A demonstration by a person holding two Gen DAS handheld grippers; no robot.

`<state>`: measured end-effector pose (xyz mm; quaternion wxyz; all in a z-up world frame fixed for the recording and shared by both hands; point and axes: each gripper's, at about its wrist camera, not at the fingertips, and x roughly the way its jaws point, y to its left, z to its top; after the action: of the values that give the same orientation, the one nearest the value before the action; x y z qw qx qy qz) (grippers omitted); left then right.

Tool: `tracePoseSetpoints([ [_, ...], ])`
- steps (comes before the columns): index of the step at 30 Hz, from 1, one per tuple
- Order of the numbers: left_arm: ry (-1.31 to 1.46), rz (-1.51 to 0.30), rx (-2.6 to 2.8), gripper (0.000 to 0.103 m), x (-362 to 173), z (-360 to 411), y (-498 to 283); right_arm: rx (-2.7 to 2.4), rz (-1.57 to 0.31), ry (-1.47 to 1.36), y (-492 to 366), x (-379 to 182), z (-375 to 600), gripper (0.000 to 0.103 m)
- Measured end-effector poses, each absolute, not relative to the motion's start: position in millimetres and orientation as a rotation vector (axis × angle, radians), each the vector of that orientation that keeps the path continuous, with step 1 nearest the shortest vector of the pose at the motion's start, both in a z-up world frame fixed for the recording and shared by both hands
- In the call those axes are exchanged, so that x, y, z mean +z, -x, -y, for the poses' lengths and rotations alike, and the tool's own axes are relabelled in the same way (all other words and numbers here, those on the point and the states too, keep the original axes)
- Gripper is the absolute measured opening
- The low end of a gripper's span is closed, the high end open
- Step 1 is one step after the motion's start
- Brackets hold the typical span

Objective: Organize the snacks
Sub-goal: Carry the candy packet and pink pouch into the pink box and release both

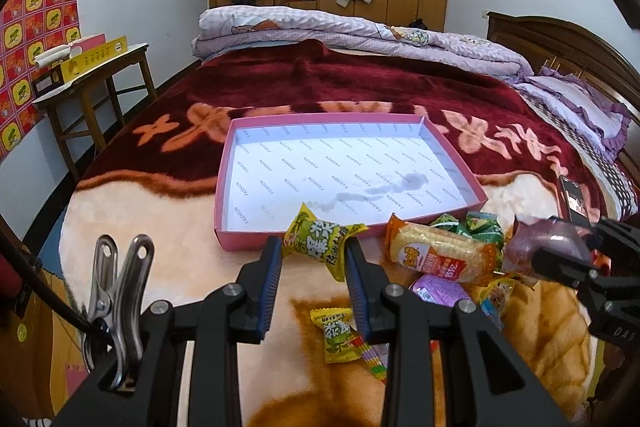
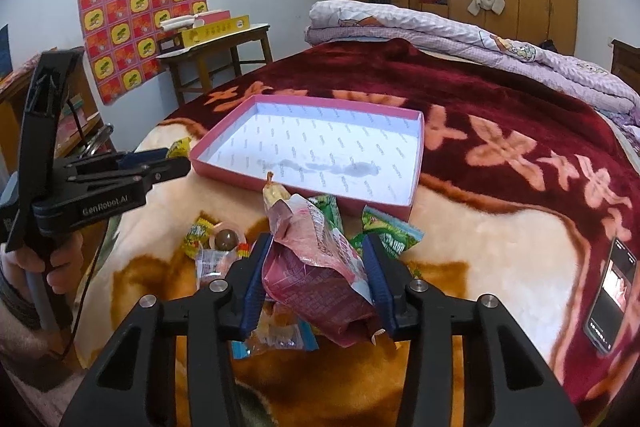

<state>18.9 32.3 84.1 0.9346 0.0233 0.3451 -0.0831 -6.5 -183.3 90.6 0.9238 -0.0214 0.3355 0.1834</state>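
My left gripper (image 1: 314, 247) is shut on a yellow-green snack packet (image 1: 316, 241), held just before the near wall of a shallow pink box (image 1: 248, 239) with a white printed lining. From the right wrist view the left gripper (image 2: 168, 163) sits at the box's (image 2: 240, 179) left corner, a person's hand (image 2: 44, 267) on its handle. My right gripper (image 2: 316, 243) is shut on a crumpled pink-maroon snack bag (image 2: 316, 267), lifted above the snack pile. The left wrist view shows that gripper (image 1: 560, 259) and the bag (image 1: 544, 235) at the far right.
Loose snacks lie on the blanket: an orange rice-cracker pack (image 1: 436, 251), green packets (image 2: 392, 231), a small yellow packet (image 1: 336, 335), a chocolate ball cup (image 2: 226, 239). A phone (image 2: 612, 295) lies at the right. A folded quilt (image 1: 340, 31) is at the back, a wooden table (image 1: 100, 75) to the left.
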Motion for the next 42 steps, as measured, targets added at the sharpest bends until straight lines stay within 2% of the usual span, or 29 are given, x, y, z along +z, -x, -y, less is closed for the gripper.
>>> tracePoseSetpoints([
  [21, -0.060, -0.689, -0.134, 0.033, 93.1, -37.5, -74.7, 0.358, -0.641, 0.082, -49.2, 115.4, 176.5, 0.044],
  [42, -0.063, -0.748, -0.106, 0.033, 72.4, -34.2, -148.5, 0.308, -0.674, 0.085, -130.4, 98.0, 171.7, 0.044],
])
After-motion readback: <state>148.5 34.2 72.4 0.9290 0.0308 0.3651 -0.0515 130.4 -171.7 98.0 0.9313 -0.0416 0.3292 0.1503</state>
